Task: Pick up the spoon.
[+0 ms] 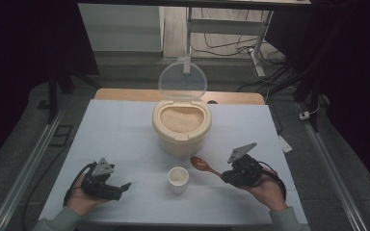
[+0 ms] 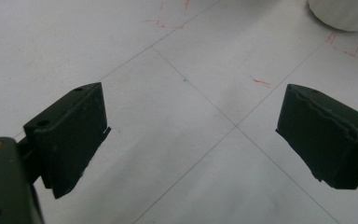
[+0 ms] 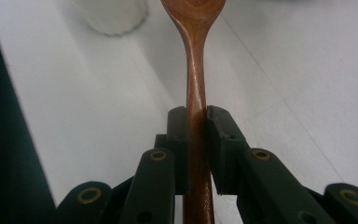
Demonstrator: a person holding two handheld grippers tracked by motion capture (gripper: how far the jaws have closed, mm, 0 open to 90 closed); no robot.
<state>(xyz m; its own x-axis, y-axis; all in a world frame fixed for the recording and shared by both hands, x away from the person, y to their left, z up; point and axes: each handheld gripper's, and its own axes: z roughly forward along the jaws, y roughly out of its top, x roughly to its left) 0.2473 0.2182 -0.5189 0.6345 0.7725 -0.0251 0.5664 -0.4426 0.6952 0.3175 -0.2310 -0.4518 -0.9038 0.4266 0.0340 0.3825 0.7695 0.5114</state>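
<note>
We hold the wooden spoon [image 3: 193, 60] clamped by its handle between the jaws of the right gripper [image 3: 196, 126]; in the high view it lies at about four o'clock from the table's middle, its bowl [image 1: 200, 163] angled toward ten o'clock, apparently empty and raised a little above the table, between the rice container and the cup; the wood is reddish-brown, smooth and glossy, with a slim rounded handle that swells into an oval bowl. We judge the work to be scooping rice into the cup, and we judge it somewhere in the middle; the grip on the spoon is secured; the small white cup [image 1: 178, 178], at six o'clock from the container, already shows pale contents up near its rim, though we cannot tell how full it is meant to be. The container [image 1: 181, 126] is a squat, cream-coloured plastic tub, round, filled with fine pale grain; its clear lid [image 1: 182, 81] stands hinged open at twelve o'clock. The left gripper [image 1: 118, 188], at eight o'clock, has its jaws wide apart with nothing between them, over bare table; its matt black pads [image 2: 74, 135] are blocky, with toothed edges. The table [image 1: 115, 139] wears a smooth white sheet with thin grid lines and faint red marks.
</note>
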